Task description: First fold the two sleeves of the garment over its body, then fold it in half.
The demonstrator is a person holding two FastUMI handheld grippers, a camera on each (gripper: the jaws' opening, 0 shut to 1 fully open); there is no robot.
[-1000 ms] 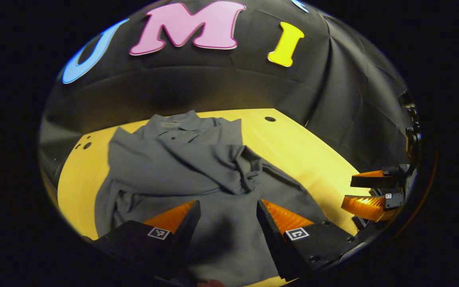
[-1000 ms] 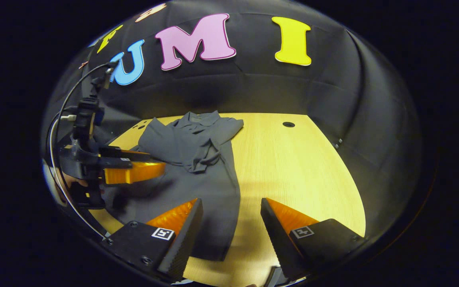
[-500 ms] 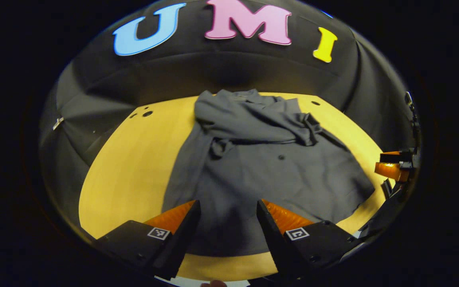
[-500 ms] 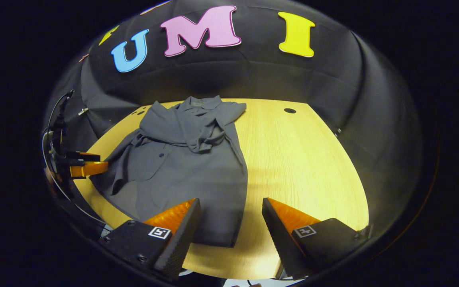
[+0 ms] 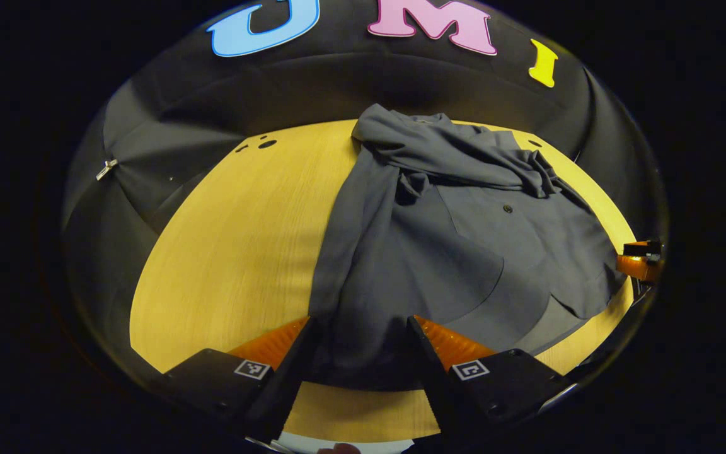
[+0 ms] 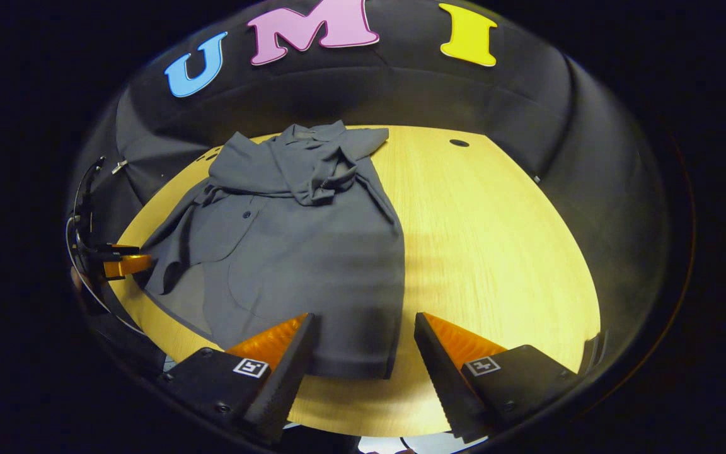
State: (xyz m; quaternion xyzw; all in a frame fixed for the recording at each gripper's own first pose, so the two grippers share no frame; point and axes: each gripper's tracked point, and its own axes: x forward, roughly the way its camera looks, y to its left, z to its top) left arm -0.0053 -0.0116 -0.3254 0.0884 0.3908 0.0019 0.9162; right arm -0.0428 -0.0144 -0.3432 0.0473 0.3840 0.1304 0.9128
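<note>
A grey shirt (image 6: 287, 233) lies on the wooden desk (image 6: 495, 252), both sleeves folded across its chest. The left hand-held gripper (image 5: 360, 353) and right hand-held gripper (image 6: 360, 353) hover spread wide above its near hem, gripping nothing.
</note>
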